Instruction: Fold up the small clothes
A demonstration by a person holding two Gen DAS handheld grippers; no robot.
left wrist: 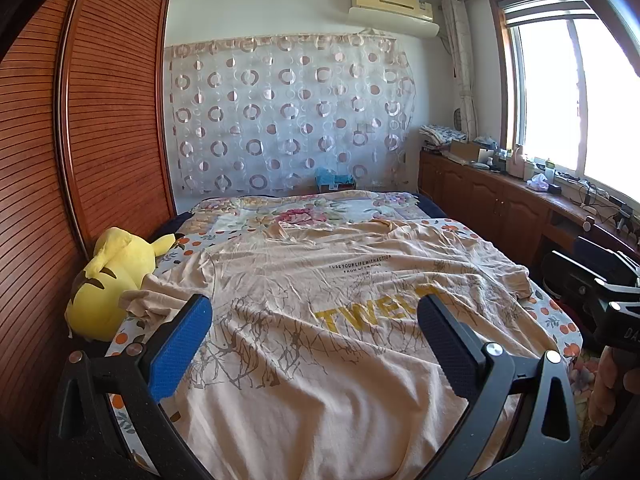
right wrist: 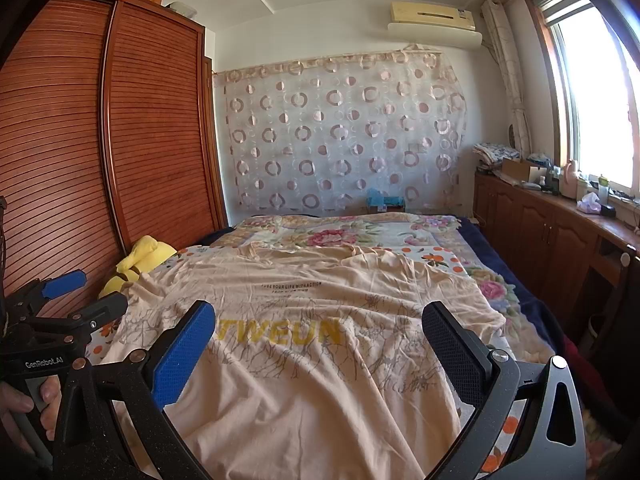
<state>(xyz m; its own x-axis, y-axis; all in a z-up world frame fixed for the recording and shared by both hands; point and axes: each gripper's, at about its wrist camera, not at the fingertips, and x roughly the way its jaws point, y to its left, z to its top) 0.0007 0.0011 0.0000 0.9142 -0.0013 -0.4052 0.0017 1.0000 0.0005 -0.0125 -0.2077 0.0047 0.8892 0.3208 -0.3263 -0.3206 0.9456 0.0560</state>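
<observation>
A peach T-shirt (left wrist: 320, 300) with yellow letters and grey line drawings lies spread, wrinkled, front up on the bed; it also shows in the right wrist view (right wrist: 320, 320). My left gripper (left wrist: 314, 320) is open and empty, held above the shirt's lower half. My right gripper (right wrist: 318, 328) is open and empty, also above the shirt's lower half. The left gripper shows at the left edge of the right wrist view (right wrist: 76, 296), open. The right gripper's body shows at the right edge of the left wrist view (left wrist: 600, 288).
A yellow plush toy (left wrist: 112, 280) lies at the bed's left edge against a wooden louvred wardrobe (left wrist: 80, 140). A floral quilt (left wrist: 312, 212) covers the bed's far end. A wooden cabinet (left wrist: 500, 200) with clutter runs under the window on the right.
</observation>
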